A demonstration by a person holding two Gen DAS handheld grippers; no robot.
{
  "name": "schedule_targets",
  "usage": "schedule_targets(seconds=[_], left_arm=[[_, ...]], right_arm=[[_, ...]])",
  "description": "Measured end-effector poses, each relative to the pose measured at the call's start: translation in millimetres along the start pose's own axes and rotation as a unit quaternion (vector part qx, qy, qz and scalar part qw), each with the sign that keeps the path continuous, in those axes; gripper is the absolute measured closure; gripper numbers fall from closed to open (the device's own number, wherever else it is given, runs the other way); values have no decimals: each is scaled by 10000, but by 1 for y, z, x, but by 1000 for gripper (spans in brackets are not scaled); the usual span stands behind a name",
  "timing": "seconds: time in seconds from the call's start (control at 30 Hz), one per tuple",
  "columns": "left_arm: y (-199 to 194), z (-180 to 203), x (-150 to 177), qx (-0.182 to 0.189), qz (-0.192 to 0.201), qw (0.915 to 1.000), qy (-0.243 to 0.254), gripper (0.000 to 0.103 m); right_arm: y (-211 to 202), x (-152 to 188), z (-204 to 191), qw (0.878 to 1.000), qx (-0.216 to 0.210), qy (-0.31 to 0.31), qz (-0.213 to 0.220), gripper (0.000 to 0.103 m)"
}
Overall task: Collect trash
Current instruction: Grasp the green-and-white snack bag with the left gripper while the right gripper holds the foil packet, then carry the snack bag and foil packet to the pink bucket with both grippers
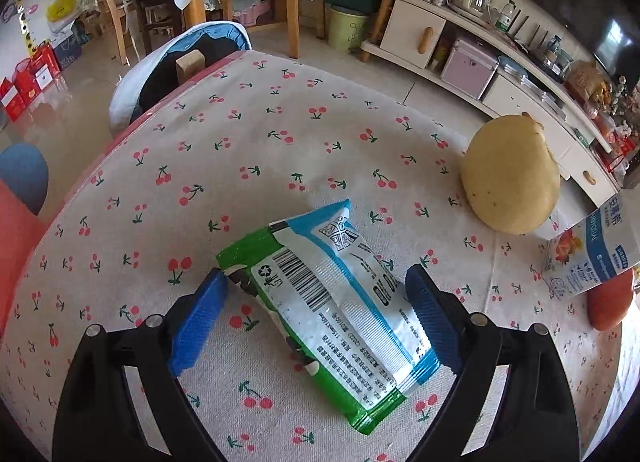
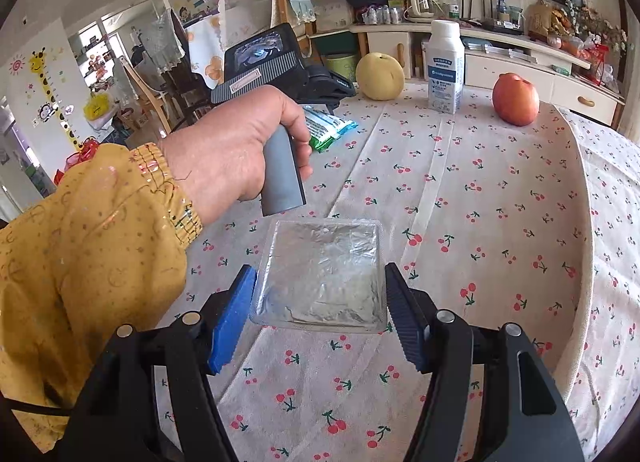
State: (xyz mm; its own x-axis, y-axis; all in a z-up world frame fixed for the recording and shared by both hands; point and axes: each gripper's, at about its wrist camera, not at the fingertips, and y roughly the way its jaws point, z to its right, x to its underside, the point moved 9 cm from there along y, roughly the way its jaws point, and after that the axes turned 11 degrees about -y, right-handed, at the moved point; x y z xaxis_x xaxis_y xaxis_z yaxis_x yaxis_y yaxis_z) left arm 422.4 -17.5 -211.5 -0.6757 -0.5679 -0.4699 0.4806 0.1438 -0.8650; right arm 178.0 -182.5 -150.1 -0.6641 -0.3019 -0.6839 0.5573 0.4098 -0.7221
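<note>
A green, blue and white snack wrapper (image 1: 336,302) lies flat on the cherry-print tablecloth (image 1: 240,149). My left gripper (image 1: 316,276) stands open astride it, one blue pad by each long edge, pointing steeply down. In the right wrist view the wrapper (image 2: 330,127) shows beyond a hand (image 2: 236,141) that grips the left tool's grey handle. My right gripper (image 2: 319,266) is shut on a clear plastic tray with a foil backing (image 2: 320,270), held a little above the cloth.
A yellow pear (image 2: 380,75), a white and blue milk carton (image 2: 446,65) and a red apple (image 2: 515,99) stand at the far side of the table. The table's pink edge (image 1: 80,177) curves along the left. Chairs and a low cabinet (image 1: 412,31) stand beyond.
</note>
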Motion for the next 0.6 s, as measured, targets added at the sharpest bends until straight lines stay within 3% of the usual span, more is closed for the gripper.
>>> schedule_targets(seconds=[0.1,0.17,0.27,0.6], left_arm=[[-2,2,2,32,163,9996,208,20],[-6,4,4,44,334,9986,419,44],[-12,6,8,193,363,9974,591,54],[-40,-5,44,815,275,9888,1224,65]], right_arm=[[-1,1,0,10000,7,7,-18,38],[0,1,0,10000,13,23,-31,38],[0,2,2,10000,43,38,-52,38],[1,3,6,9998,67,172,-65,38]])
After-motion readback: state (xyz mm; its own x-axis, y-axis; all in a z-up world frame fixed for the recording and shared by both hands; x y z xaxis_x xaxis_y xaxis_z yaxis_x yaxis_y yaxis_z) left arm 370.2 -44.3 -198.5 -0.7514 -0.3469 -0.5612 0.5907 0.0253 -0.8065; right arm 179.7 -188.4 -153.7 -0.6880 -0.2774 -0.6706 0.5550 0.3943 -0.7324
